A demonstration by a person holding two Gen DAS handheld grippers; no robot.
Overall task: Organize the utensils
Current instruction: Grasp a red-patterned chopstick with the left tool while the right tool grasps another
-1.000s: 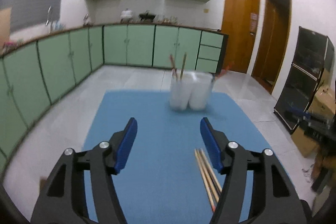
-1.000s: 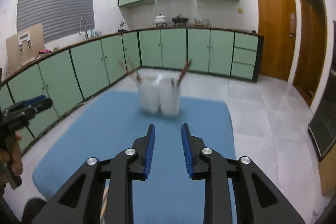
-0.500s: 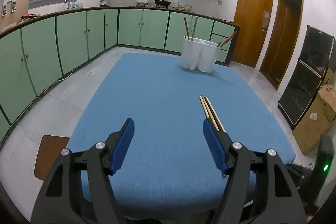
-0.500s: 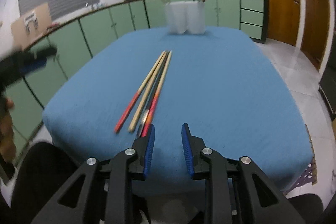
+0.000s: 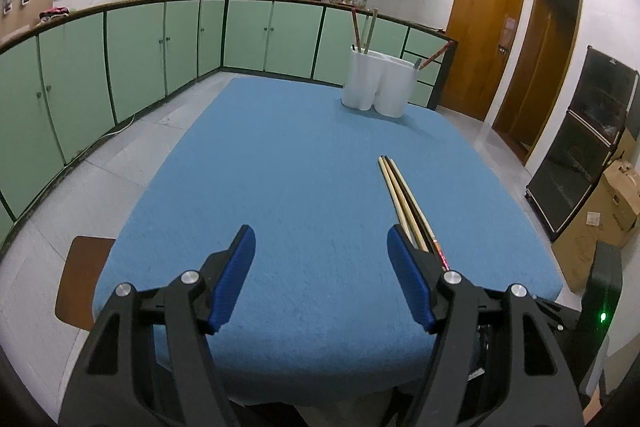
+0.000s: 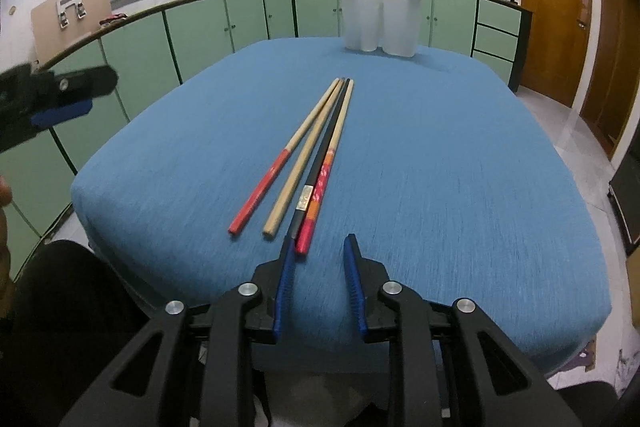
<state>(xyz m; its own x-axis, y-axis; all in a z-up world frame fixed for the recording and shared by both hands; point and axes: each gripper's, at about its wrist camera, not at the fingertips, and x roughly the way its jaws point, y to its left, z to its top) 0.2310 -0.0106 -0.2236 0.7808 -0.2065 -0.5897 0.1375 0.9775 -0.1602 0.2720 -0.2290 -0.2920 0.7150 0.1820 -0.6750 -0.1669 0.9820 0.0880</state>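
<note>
Several chopsticks (image 6: 316, 155) lie side by side on the blue table (image 6: 460, 163), running from its near edge toward the far side; they also show in the left wrist view (image 5: 404, 199). A white two-part utensil holder (image 6: 382, 23) stands at the far edge with a few chopsticks upright in it; it also shows in the left wrist view (image 5: 378, 87). My right gripper (image 6: 318, 259) is open a little and empty, just behind the chopsticks' near ends. My left gripper (image 5: 320, 247) is wide open and empty above the near edge, left of the chopsticks.
Green kitchen cabinets (image 5: 140, 51) run along the left and back. Wooden doors (image 5: 480, 39) stand at the right. A black appliance (image 5: 580, 147) and a cardboard box (image 5: 600, 215) stand on the floor to the right. A brown stool (image 5: 80, 283) sits at the near left.
Both grippers have pulled back from the holder to the near table edge. The chopsticks now lie right in front of my right gripper. Both jaws keep their openings.
</note>
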